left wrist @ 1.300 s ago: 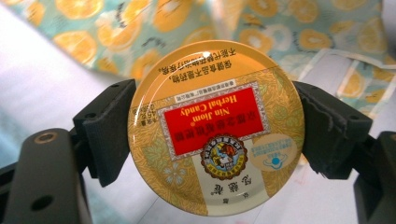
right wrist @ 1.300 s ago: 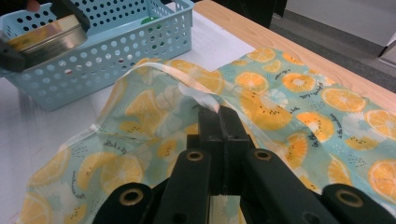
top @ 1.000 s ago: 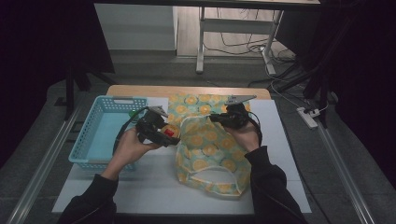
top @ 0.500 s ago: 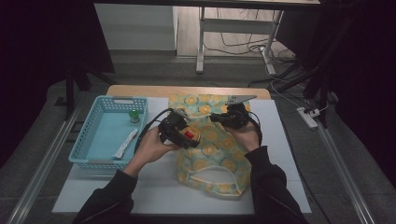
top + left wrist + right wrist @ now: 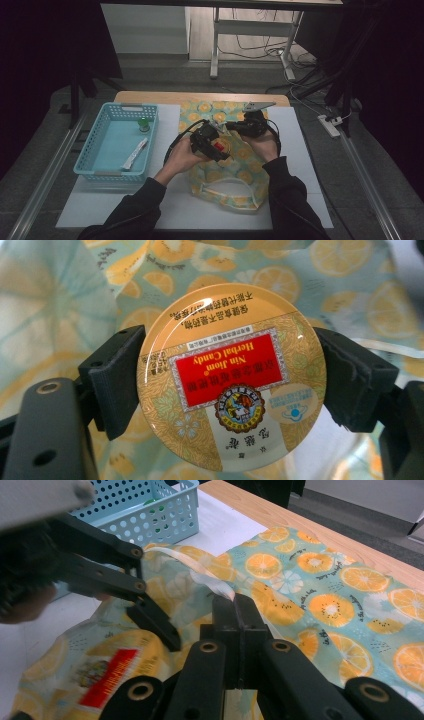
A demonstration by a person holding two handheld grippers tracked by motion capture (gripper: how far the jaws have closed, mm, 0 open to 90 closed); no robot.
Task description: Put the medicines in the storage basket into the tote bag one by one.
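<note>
A person sits at a table with a two-jaw tool in each hand, packing a fabric bag (image 5: 227, 170) printed with orange slices. The bag lies flat on a white mat (image 5: 170, 200), its handles toward the person.

The left gripper (image 5: 216, 146) clamps a round candy tin (image 5: 231, 375) by its rim, one black jaw on each side, the tin's red and gold label facing the gripper's camera. In the high view the tin hangs over the upper half of the bag, just beside the other tool.

The right gripper (image 5: 234, 611) is fully closed, pinching a fold of the bag's white-edged rim (image 5: 210, 577) and lifting it slightly (this looks meant to hold the mouth open).

To the left stands a light blue basket (image 5: 90, 167) holding a small green-capped bottle (image 5: 143, 124) and a white tube (image 5: 135, 154).

The step in hand appears to be slipping the tin into the bag. To do it well, the right gripper should hold the rim high and steady so a clear gap shows. The left should tilt the tin edge-first, slide it under the lifted cloth, and let go only once it is well inside, so it does not land on top of the fabric.
</note>
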